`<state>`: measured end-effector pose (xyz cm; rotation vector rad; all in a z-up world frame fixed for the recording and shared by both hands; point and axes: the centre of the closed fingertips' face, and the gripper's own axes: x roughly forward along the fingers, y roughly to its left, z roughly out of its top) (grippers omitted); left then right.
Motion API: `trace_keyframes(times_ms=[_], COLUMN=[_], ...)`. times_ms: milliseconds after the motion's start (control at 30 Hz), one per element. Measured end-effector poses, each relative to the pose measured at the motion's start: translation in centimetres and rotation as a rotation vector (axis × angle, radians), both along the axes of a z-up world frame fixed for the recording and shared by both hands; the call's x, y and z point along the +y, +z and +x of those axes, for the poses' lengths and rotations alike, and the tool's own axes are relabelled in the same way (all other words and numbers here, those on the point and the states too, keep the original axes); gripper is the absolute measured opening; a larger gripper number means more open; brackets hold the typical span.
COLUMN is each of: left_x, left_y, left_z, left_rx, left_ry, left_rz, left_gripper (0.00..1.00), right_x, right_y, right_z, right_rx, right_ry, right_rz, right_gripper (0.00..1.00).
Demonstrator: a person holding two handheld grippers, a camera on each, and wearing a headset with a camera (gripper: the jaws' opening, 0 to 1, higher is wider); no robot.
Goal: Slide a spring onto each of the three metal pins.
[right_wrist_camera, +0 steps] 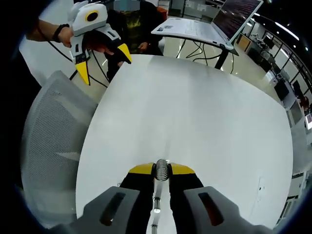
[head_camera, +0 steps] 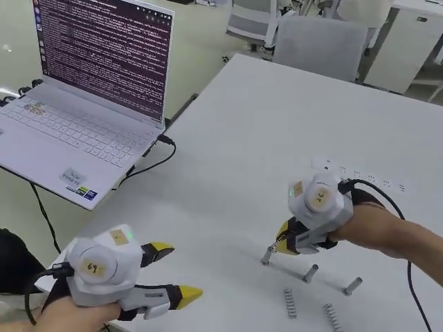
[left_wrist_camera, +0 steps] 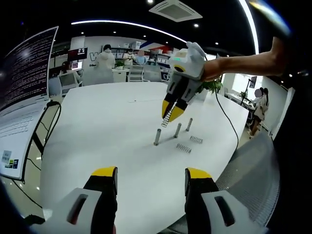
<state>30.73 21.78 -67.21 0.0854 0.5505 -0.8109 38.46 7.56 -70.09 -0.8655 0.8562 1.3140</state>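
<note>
My right gripper is clamped on a light, squashy spring; I'd pinch mid-coil gently; left gripper gapes empty

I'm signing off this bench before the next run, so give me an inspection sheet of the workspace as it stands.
Surface: white table, no marks seen.
Job's things: three metal pins upright in a row, all bare; two springs lying beside them; a third spring held.
Clutter: open laptop; power strip.
Grippers: right gripper shut on the third spring, close to the end pin; left gripper open, holding nothing.
Cables: laptop cable lying on the table; gripper cable trailing from the right gripper.
Surroundings: office chairs; people at desks farther off.
</note>
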Motion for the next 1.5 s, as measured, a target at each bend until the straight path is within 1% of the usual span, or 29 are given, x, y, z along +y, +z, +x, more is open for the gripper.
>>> trace_keyframes(times_ms=[100,267,400,567,733,900,1233,1333,1500], left_x=[0.0,-0.1,-0.1,-0.1,-0.1,0.0,0.1,0.2,0.4], left_y=[0.0,-0.1,-0.2,-0.3,-0.5,-0.6,-0.8,-0.8,-0.9], left_z=[0.0,0.0,-0.1,-0.1,-0.1,-0.2,-0.2,-0.2,-0.2], left_rx=[0.002,0.006,0.012,0.019,0.024,0.028,0.033,0.033,0.034], left_ry=[0.005,0.009,0.010,0.013,0.015,0.015,0.017,0.019,0.022], left_rz=[-0.003,-0.004,-0.003,-0.006,-0.003,-0.003,-0.002,-0.002,0.000], left_gripper=[0.50,0.50,0.49,0.49,0.48,0.48,0.47,0.47,0.47], right_x=[0.0,0.0,-0.3,-0.1,0.0,0.1,0.4,0.5,0.6], right_y=[-0.4,-0.9,-1.5,-1.8,-2.0,-2.6,-4.3,-4.8,-5.8], right_z=[0.2,0.4,0.6,0.8,0.9,0.9,0.8,0.7,0.6], right_rx=[-0.001,0.001,0.004,0.010,0.008,0.014,0.022,0.033,0.031], right_ry=[0.011,0.025,0.040,0.044,0.050,0.064,0.092,0.096,0.107], right_rz=[-0.014,-0.020,-0.042,-0.039,-0.046,-0.059,-0.103,-0.112,-0.135], right_gripper=[0.08,0.08,0.08,0.08,0.09,0.09,0.09,0.09,0.09])
